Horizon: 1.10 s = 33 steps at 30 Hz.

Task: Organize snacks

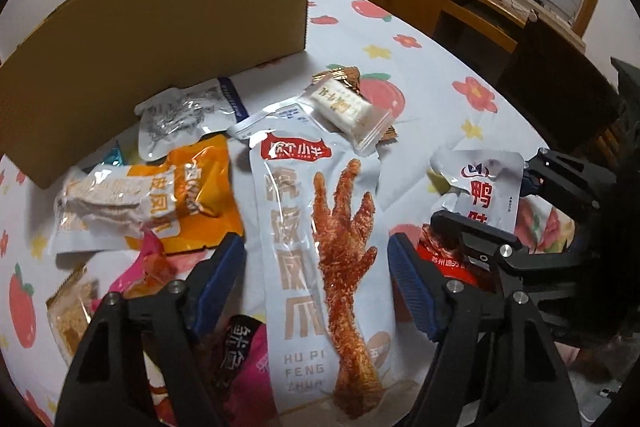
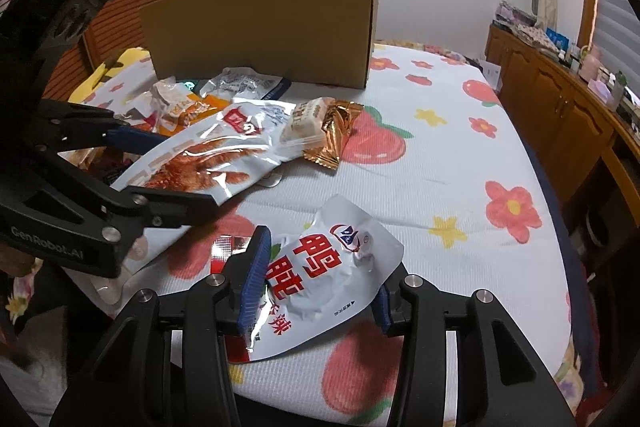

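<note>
A long white packet with a chicken foot printed on it [image 1: 320, 259] [image 2: 200, 155] lies on the flowered tablecloth [image 2: 460, 147]. My left gripper [image 1: 316, 247] [image 2: 188, 171] straddles it, a blue pad on either side; a thin gap shows at the left pad, so it is open. My right gripper [image 2: 320, 267] [image 1: 496, 195] is shut on a crumpled white packet with red characters [image 2: 332, 275] [image 1: 480, 187], held just above the cloth. An open cardboard box [image 1: 160, 27] [image 2: 260, 27] stands at the back.
Around the left gripper lie an orange packet [image 1: 200, 203], a silver packet [image 1: 184, 119], a pink packet [image 1: 240, 359], a small white bar [image 1: 348, 111] on a gold wrapper [image 2: 336, 131], and a red packet [image 2: 228, 247]. Wooden cabinets [image 2: 552, 107] line the right.
</note>
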Tool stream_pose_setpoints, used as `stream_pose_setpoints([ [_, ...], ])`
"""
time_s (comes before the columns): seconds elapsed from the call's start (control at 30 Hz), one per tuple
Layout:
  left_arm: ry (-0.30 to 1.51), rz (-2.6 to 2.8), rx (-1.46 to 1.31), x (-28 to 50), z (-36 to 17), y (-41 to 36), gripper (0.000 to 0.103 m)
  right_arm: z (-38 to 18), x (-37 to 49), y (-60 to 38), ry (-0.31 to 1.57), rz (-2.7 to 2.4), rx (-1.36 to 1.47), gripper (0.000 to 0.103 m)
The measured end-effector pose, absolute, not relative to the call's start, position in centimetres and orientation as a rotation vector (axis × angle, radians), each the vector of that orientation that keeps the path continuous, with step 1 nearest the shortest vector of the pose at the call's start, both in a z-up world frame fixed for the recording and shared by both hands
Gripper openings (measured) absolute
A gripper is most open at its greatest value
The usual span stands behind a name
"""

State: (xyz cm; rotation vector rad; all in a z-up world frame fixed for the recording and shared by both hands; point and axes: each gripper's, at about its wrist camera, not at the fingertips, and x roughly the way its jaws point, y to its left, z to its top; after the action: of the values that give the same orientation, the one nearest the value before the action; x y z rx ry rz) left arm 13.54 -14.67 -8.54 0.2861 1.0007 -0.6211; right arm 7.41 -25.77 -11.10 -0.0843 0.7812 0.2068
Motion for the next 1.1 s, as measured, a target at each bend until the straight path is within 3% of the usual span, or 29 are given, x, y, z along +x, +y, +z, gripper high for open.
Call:
stream_pose_setpoints([
  [0.07, 0.998, -0.624, 0.291, 13.7, -8.6, -14.8, 0.074, -11.1, 7.4, -25.8, 0.78, 0.207, -0.083, 0.045],
  [0.17, 0.987, -0.639, 0.288, 13.5, -8.6, -14.9, 0.045, -11.1, 7.5, -25.8, 0.78, 0.208, -0.082, 0.045],
  [0.4, 0.956, -0.639, 0.202, 13.5, -7.9, -13.3, 0.031, -11.1, 7.4, -25.8, 0.777, 0.212, -0.078, 0.045],
  [0.67, 0.885, -0.614, 0.157, 12.7, -6.6, -11.9, 0.023, -10.7, 7.3, -26.3, 0.762, 0.234, -0.045, 0.036],
  [1.1, 0.767, -0.596, 0.097, 12.0, -3.2, -10.3, 0.023, -9.3, 7.3, -27.1, 0.721, 0.275, 0.023, 0.022],
])
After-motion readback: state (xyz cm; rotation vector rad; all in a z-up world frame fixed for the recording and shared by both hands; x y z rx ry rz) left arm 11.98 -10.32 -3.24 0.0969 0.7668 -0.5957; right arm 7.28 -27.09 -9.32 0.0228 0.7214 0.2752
